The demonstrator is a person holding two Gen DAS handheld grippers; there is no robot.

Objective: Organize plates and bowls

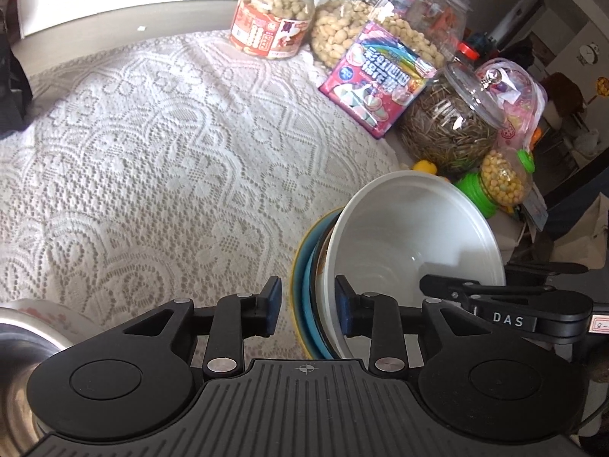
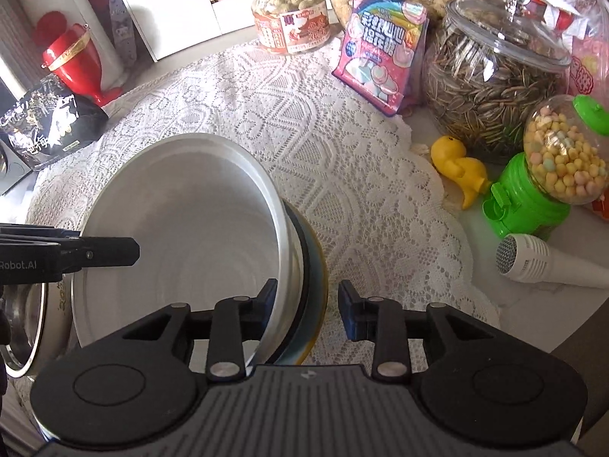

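A white bowl (image 1: 415, 243) sits nested on a stack of a blue dish and a yellow-rimmed plate (image 1: 298, 285). My left gripper (image 1: 308, 310) is open, its jaws straddling the left rim of the stack without pressing it. In the right wrist view the white bowl (image 2: 182, 221) and the blue and yellow plates (image 2: 318, 289) lie between the jaws of my open right gripper (image 2: 308, 310), which straddles the right rim. Each gripper's finger shows in the other's view.
A steel bowl (image 1: 19, 350) sits at the left, also in the right wrist view (image 2: 23, 320). Snack jars (image 2: 491, 87), a pink sweets bag (image 2: 380, 49), a yellow duck (image 2: 460, 167), a green candy dispenser (image 2: 540, 186) and a white microphone (image 2: 548, 259) stand on the right of the lace cloth (image 1: 152, 152).
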